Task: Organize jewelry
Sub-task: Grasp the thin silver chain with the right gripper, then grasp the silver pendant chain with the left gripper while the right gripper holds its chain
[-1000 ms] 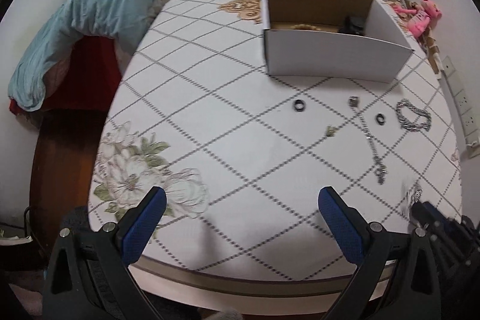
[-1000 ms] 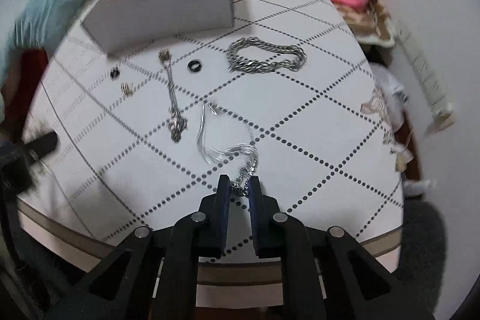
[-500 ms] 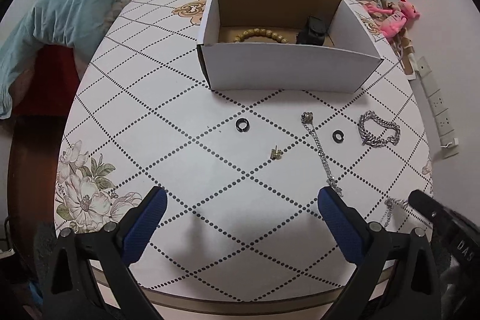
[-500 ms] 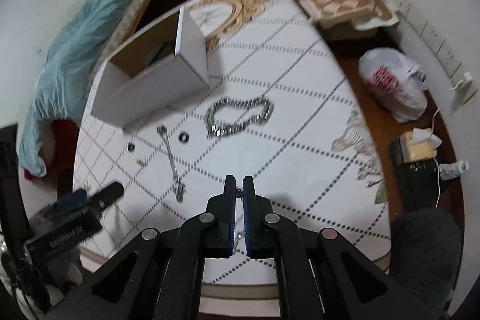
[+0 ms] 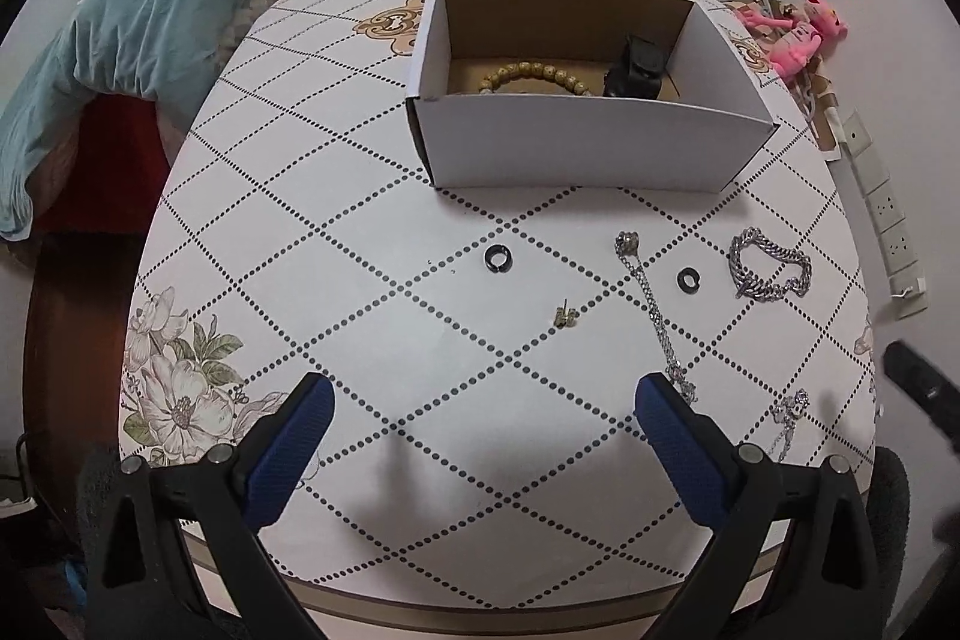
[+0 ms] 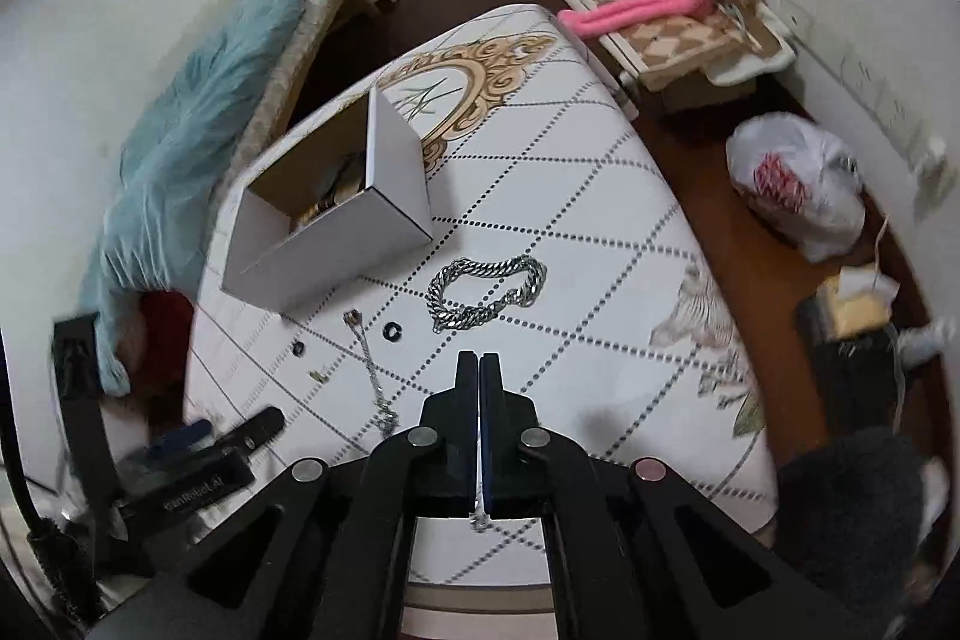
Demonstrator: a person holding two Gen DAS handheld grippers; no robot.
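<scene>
I've got my right hand-held gripper [image 6: 480, 370] pinched on a thin silver necklace [image 5: 789, 415], lifted clear to carry to the cardboard box [image 5: 576, 148] at 12 o'clock. My left hand-held gripper [image 5: 486, 418] waits, jaws wide, holding nothing.

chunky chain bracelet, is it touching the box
Apart. The right wrist view shows bare tablecloth between the bracelet and the box; the left wrist view shows the same gap.
</scene>
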